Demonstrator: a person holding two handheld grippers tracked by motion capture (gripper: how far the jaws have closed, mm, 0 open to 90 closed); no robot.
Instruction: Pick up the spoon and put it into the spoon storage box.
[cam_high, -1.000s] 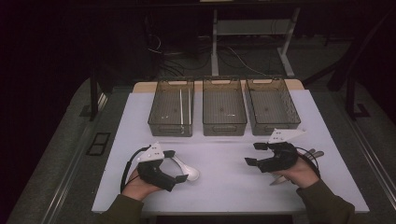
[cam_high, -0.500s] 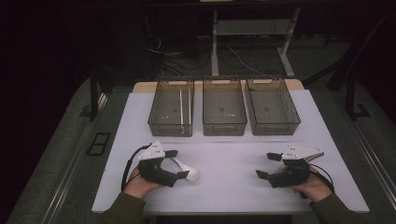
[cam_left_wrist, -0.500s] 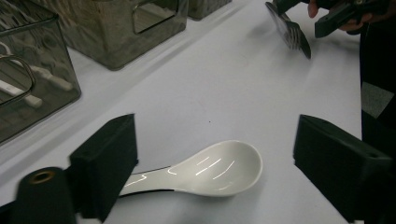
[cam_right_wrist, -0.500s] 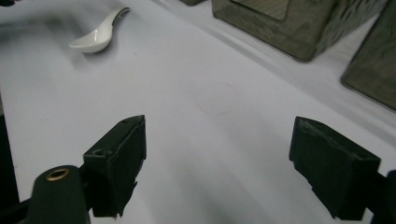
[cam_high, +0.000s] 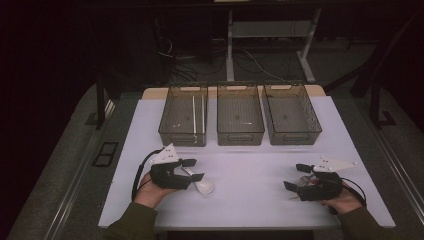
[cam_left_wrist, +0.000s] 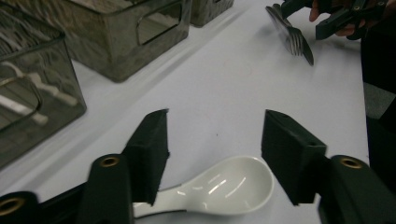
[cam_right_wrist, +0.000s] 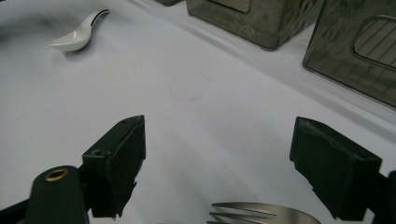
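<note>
Your left hand-held gripper (cam_high: 192, 169) stands half open over the white spoon (cam_left_wrist: 224, 189), its jaws having just been closing; the pads flank the spoon without pressing it, the left pad just beside the handle. The spoon lies flat on the white counter (cam_high: 250, 165), bowl toward the right gripper. Your right hand-held gripper (cam_high: 296, 176) is spread wide, its jaws either side of a metal fork (cam_right_wrist: 261, 213) that lies on the counter, untouched.

The left gripper view shows the spoon's glossy bowl up close; from above it is a small white patch. That view also shows several forks stacked, which the right gripper view crops to a few tines.

Beyond stand three clear bins (cam_high: 240, 112); the left one holds pale sticks.

Since a second ago your right hand has drawn back toward the near edge and lower.
</note>
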